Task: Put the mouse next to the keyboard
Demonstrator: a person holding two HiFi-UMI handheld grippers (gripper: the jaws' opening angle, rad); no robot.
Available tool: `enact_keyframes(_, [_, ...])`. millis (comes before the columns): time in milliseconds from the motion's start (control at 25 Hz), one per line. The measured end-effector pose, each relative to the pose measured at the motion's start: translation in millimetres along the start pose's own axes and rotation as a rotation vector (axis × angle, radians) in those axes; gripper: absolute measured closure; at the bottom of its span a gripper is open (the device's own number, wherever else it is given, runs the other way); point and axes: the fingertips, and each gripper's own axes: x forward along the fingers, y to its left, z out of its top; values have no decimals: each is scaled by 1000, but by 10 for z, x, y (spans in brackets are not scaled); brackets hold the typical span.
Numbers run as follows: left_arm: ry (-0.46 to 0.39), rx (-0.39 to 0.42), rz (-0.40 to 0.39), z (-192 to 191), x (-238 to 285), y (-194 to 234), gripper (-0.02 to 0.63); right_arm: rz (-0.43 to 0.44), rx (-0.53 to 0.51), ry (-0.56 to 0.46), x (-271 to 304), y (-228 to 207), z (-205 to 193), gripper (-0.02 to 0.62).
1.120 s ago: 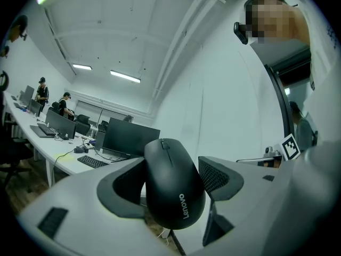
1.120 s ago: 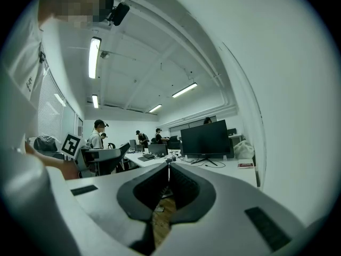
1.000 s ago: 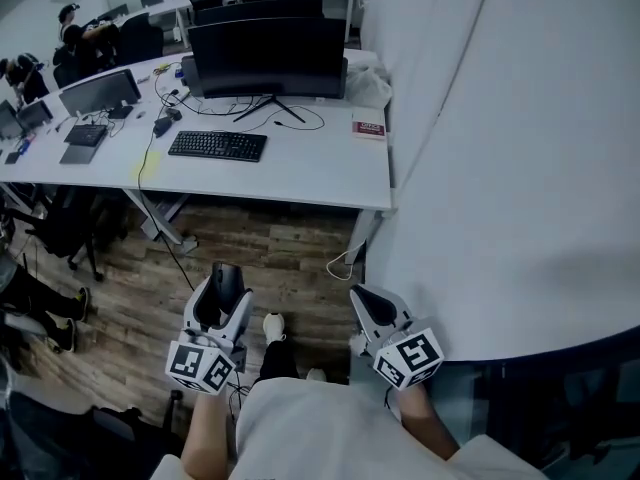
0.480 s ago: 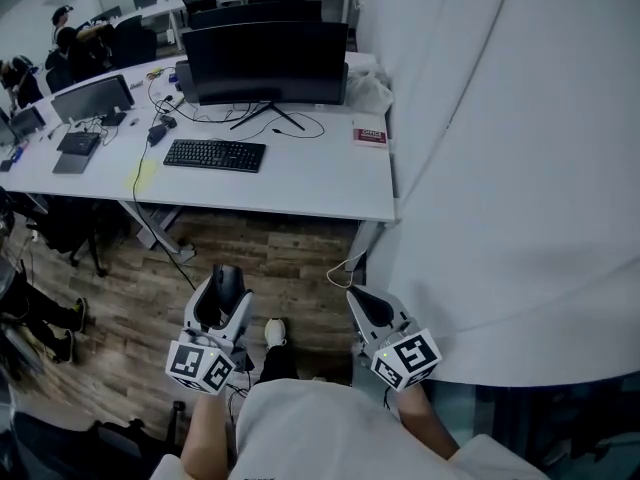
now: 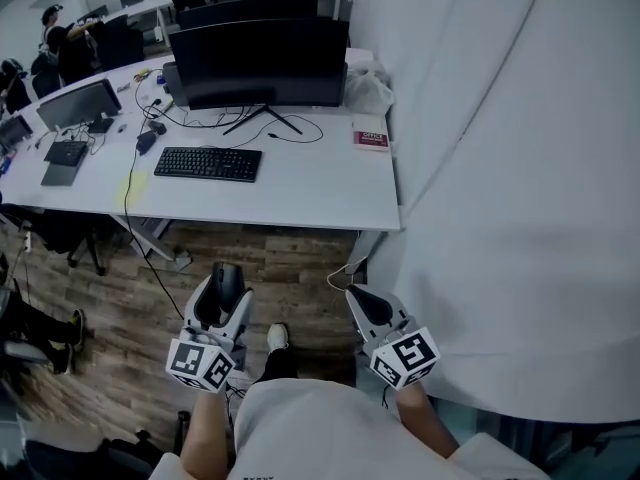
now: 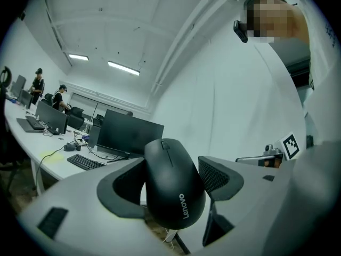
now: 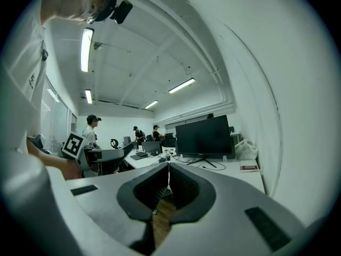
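Note:
A black Lenovo mouse (image 6: 173, 188) sits clamped between the jaws of my left gripper (image 6: 171, 181), held low over the wood floor in front of the desk; from the head view it shows as a dark shape (image 5: 228, 284) in the left gripper (image 5: 222, 298). My right gripper (image 5: 368, 306) hangs beside it with its jaws closed and nothing between them (image 7: 168, 181). The black keyboard (image 5: 208, 163) lies on the white desk (image 5: 320, 193) ahead, in front of a large dark monitor (image 5: 262, 62). The keyboard (image 6: 85, 162) also appears small in the left gripper view.
A red-and-white book (image 5: 371, 139) lies near the desk's right edge, with a white bag (image 5: 368, 90) behind it. Cables run under the monitor. A white curtain (image 5: 500, 168) hangs at the right. More desks, screens and seated people fill the far left. My shoe (image 5: 277, 336) shows on the floor.
The view has drifted so the desk and keyboard sit slightly lower and nearer. Both grippers keep their places at the bottom of the view, the mouse still held.

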Motion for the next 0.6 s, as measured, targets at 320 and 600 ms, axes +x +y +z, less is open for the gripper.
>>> enact_keyframes(320, [27, -12, -35, 72, 421, 311, 284, -22, -4, 3, 467, -191, 163, 575])
enact_keyframes(600, [47, -9, -92, 172, 817, 630, 285, -60, 9, -4, 942, -336, 263, 576])
